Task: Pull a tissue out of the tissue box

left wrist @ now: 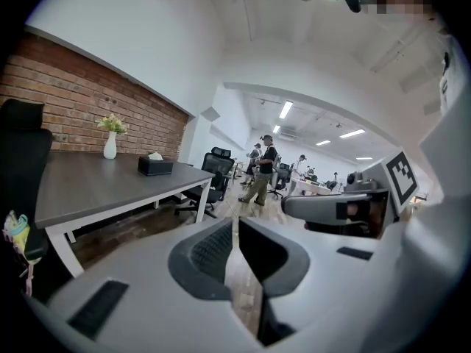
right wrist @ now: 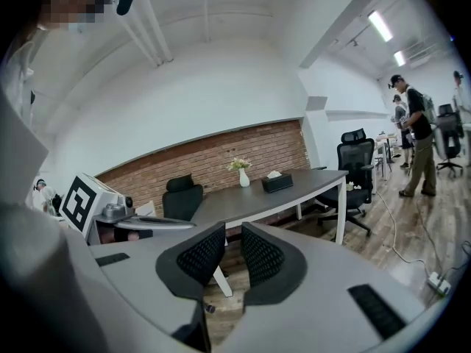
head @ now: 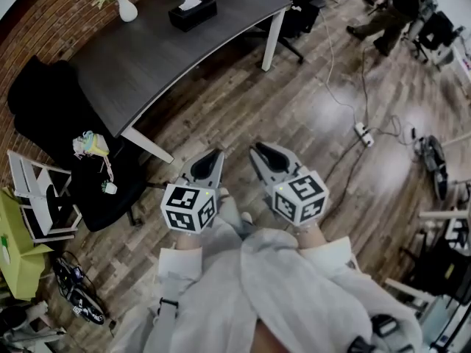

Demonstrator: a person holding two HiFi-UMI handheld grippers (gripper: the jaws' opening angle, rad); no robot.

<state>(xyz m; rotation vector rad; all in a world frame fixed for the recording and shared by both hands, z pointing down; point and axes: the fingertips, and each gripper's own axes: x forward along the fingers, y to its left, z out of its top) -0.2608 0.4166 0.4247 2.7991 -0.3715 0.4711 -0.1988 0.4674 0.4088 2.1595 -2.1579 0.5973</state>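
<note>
1. A black rectangular tissue box point(head: 193, 15) is seen at the far end of the dark grey curved table point(head: 147, 57), well apart from both grippers. Its long axis runs roughly along the brick wall point(head: 44, 20), with the white tissue point(head: 190, 3) pointing up.
2. A white flower vase point(head: 126, 9) stands near it (wall side). Open wooden floor point(head: 243, 101) lies between.
3. The left gripper point(head: 213, 157) has its jaws pressed together, empty. The right gripper point(head: 259, 151) has its jaws slightly apart, empty.
</note>
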